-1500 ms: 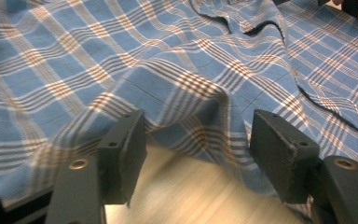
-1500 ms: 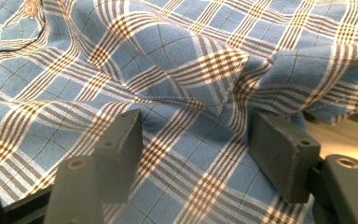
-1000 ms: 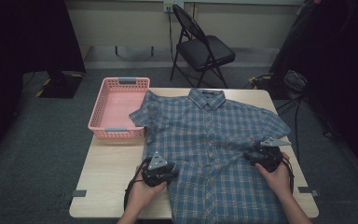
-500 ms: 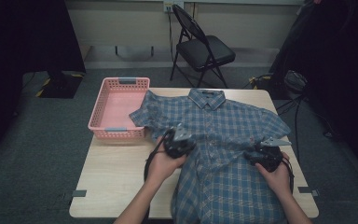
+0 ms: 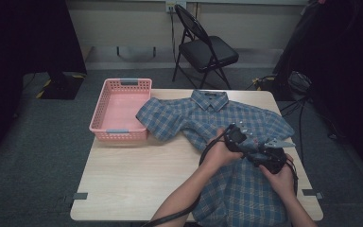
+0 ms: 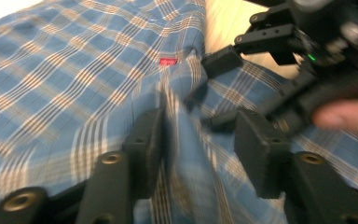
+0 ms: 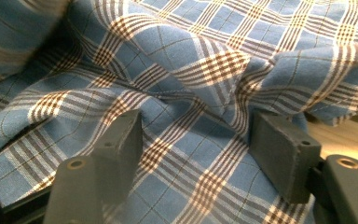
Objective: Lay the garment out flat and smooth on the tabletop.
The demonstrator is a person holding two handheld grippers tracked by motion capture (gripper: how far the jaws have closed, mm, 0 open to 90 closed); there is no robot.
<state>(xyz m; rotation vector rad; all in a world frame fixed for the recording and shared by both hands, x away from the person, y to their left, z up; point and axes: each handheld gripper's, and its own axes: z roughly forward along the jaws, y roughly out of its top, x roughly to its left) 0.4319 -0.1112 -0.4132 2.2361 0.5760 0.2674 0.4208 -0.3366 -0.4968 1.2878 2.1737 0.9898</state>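
Observation:
A blue plaid short-sleeved shirt (image 5: 208,118) lies on the wooden table (image 5: 137,175), collar at the far side, with its lower left part folded over to the right. My left gripper (image 5: 244,140) has crossed to the right side and sits close to my right gripper (image 5: 260,152). In the left gripper view the left gripper (image 6: 199,140) stands open with a raised fold of the shirt (image 6: 74,70) between its jaws, resting against one jaw; the right gripper (image 6: 307,60) shows just beyond. The right gripper (image 7: 196,140) stands open, jaws wide over rumpled shirt cloth (image 7: 205,70).
A pink plastic basket (image 5: 120,111) sits at the table's far left corner, beside the shirt's sleeve. A black folding chair (image 5: 205,49) stands behind the table. Bare tabletop lies left of the shirt. A cable trails from the left gripper along the forearm.
My left gripper swept from the shirt's left hem across to the right, carrying that edge over the shirt, and now sits beside the right gripper. The right gripper barely moved.

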